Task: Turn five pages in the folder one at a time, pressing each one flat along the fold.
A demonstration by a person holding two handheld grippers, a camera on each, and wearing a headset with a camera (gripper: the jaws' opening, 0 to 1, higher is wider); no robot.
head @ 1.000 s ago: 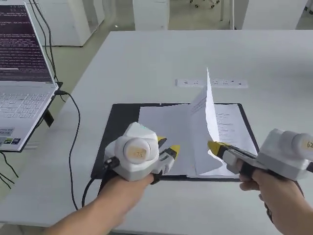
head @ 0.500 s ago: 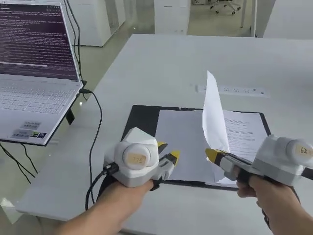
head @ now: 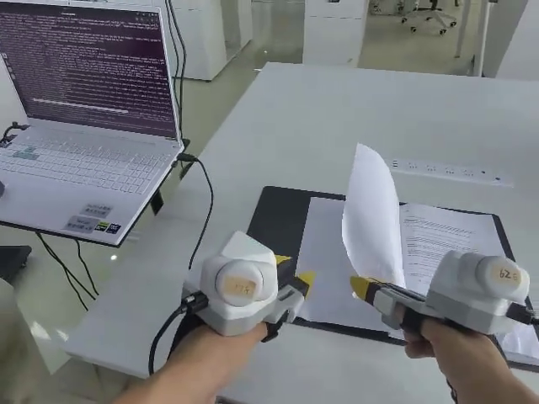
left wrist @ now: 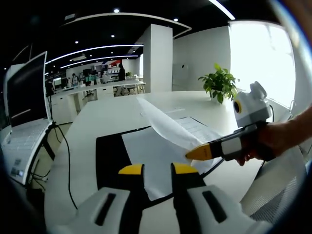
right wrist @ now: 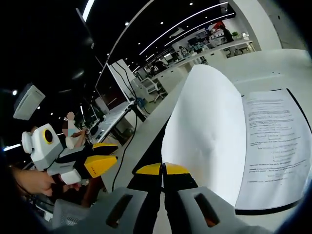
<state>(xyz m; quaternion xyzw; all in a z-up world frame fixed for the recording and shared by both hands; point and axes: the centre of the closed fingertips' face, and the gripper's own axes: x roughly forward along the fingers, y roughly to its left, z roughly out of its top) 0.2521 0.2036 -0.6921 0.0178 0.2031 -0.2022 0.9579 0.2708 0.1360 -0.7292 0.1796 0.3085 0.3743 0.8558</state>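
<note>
Right gripper view: right gripper [right wrist: 162,169] clamps the page [right wrist: 207,126] by its near edge, left gripper [left wrist: 158,169] slightly open, empty; pull hard and you'll tear it at the folder [head: 278,220] fold.

We read "62" on the round tag [head: 507,273] at the back of the right gripper [head: 360,289]. A like orange disc [head: 240,289] on the left gripper [head: 293,269] bears a short number too blurred to read. Pale text lines run across the dark laptop screen [head: 93,67], and print covers the flat page [head: 442,240]. Both are too small to read, as are the stickers [head: 88,220] below the keyboard [head: 84,164].
</note>
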